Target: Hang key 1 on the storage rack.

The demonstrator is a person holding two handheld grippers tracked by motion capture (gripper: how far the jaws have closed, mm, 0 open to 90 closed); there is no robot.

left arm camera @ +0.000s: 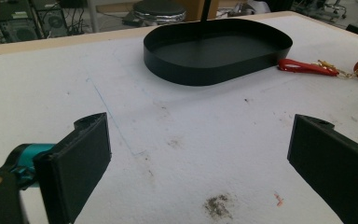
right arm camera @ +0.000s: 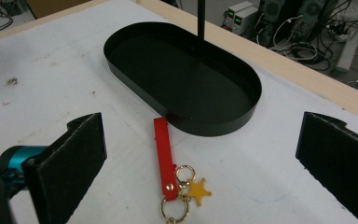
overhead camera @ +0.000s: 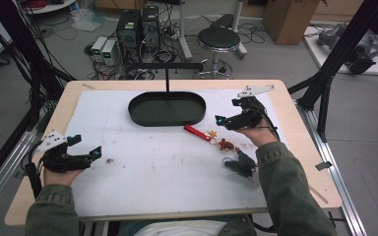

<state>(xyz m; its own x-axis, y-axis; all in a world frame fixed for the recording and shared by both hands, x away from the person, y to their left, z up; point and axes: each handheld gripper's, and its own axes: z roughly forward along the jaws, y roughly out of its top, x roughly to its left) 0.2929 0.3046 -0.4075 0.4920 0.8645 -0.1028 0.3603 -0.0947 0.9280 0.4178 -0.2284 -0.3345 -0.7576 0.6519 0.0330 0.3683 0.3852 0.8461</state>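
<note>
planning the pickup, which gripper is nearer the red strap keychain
Right. The right gripper hovers open just beside the red strap keychain; the left gripper is far across the table, also open.

The left hand-held gripper (overhead camera: 86,146) sits low at the near left, held in the left hand (overhead camera: 59,169), jaws spread wide. The right hand-held gripper (overhead camera: 226,118) is farther forward on the right, in the right hand (overhead camera: 256,135), jaws wide apart too. Both forearms wear green sleeves; the right wrist seems slightly raised.

You see a red strap (right arm camera: 164,156) with a gold star (right arm camera: 198,189), a black tray (right arm camera: 135,39), and a stained white tabletop (right arm camera: 51,84).
</note>
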